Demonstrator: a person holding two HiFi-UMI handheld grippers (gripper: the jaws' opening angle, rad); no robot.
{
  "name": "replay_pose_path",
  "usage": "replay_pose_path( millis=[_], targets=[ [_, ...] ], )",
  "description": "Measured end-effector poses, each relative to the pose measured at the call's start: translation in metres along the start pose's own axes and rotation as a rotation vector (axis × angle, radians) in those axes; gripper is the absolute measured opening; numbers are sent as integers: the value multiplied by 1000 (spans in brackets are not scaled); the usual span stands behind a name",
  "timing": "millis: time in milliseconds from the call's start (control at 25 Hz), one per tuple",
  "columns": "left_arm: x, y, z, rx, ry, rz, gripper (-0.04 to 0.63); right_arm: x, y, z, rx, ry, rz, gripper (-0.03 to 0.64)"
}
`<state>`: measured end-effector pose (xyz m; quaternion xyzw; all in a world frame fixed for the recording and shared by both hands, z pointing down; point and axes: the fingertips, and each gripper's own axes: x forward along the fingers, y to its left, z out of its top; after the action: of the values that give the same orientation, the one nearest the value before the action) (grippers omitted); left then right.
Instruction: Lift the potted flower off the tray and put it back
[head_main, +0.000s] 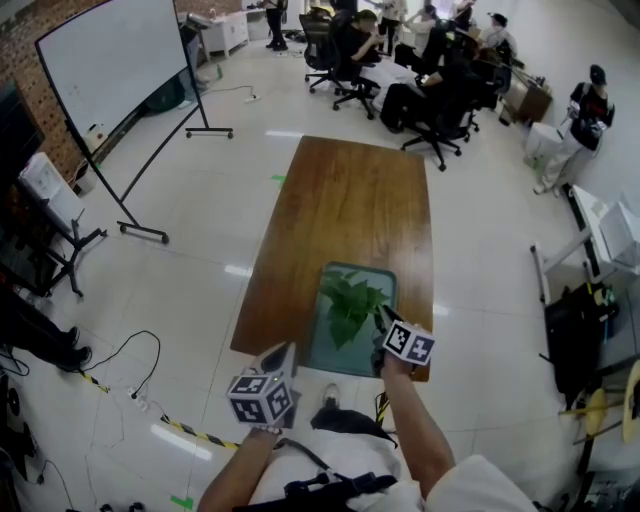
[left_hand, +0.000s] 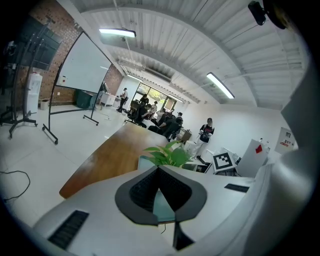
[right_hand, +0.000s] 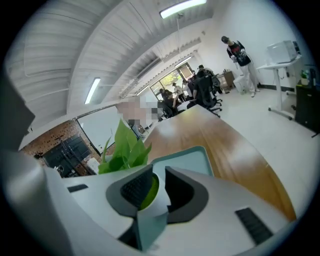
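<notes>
The potted flower (head_main: 350, 305) has broad green leaves and stands in the near half of a teal tray (head_main: 370, 275) on the wooden table (head_main: 345, 200). My right gripper (head_main: 380, 322) reaches in from the plant's right. In the right gripper view its jaws (right_hand: 156, 176) straddle the white pot rim (right_hand: 160, 194), with a dark gap beside the right pad, so it is open. The leaves (right_hand: 122, 150) rise to the left and the pot's foot is hidden. My left gripper (head_main: 284, 352) hangs off the table's near edge. Its tips (left_hand: 159, 169) meet on nothing, with the plant (left_hand: 170, 155) beyond.
A whiteboard on wheels (head_main: 120, 60) stands at the far left. Several people sit on office chairs (head_main: 400, 60) past the table's far end. Cables (head_main: 130, 350) lie on the floor at the left. The table's far half (head_main: 350, 180) is bare wood.
</notes>
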<state>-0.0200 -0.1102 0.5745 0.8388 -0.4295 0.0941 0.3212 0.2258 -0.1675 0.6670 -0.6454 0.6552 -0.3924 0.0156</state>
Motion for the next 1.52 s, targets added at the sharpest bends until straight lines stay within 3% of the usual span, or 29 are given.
replay_pose_path(
  millis=[120,280,560,960,1520],
  targets=[
    [-7,-7,-8,11,13,-28,-5,-27,-1,5,-44,-30,-25,103],
    [-21,-16,-21,23,34,-68,-5,-70,12,1,-143,-67,-46,1],
    [-31,-43,-40,56,66,-163,-4,-125,24,-41,-185,-65,-86,0],
    [-57,-65,-65,77,84,-227,-3,-176,22,-121,-111,-24,-131,0],
    [-73,-67,-71,86,75,-243,-4,-195,35,-131,-127,-43,-134,0]
  ],
)
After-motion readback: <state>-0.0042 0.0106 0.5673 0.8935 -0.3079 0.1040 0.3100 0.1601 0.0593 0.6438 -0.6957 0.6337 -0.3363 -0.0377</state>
